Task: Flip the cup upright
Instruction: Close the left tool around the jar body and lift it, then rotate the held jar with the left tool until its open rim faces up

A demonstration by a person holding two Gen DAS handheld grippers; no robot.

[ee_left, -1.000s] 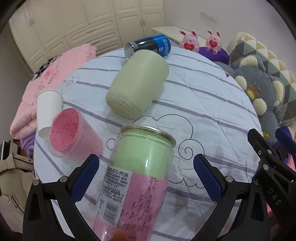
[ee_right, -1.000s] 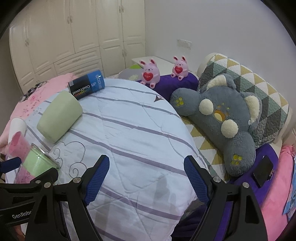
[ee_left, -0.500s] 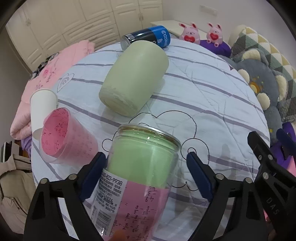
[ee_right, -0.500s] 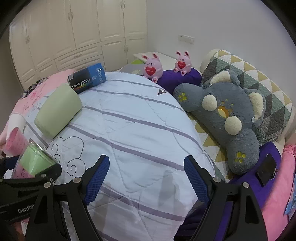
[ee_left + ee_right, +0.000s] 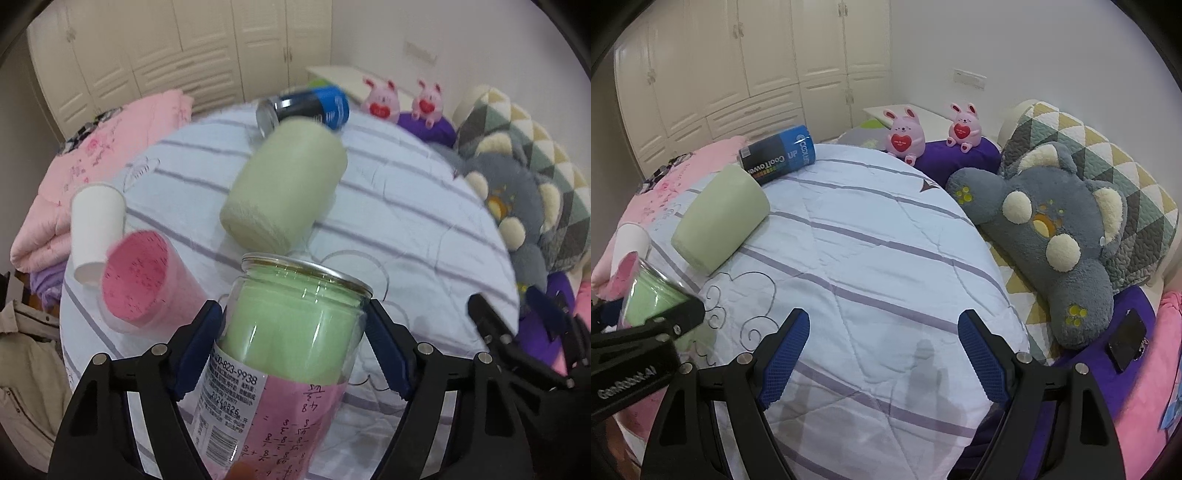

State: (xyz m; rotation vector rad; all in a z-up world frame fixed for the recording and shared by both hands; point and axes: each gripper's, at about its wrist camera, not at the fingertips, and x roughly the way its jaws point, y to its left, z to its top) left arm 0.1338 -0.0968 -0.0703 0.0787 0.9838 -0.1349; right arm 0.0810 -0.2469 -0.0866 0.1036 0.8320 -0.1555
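While left gripper [image 5: 295, 343] clamps one jar [image 5: 291, 332], right gripper [image 5: 882, 354] gapes.

The left wrist view is taken from low over the near edge of the bed [image 5: 406, 206], facing across it toward the wardrobe [image 5: 155, 55]; a clear jar [image 5: 295, 332] between the left gripper [image 5: 295, 347] fingers is seen very close and fills the lower middle. The right wrist view is set beside it to the right, higher and farther back, facing the same way over the right gripper [image 5: 882, 354]. Shared by both views are the bed's striped quilt, the green roll [image 5: 720, 218], the blue can [image 5: 779, 153], the pink rabbits [image 5: 905, 134] and the grey plush [image 5: 1052, 240]. The jar [image 5: 650, 291] is seen at the left edge of the right view.
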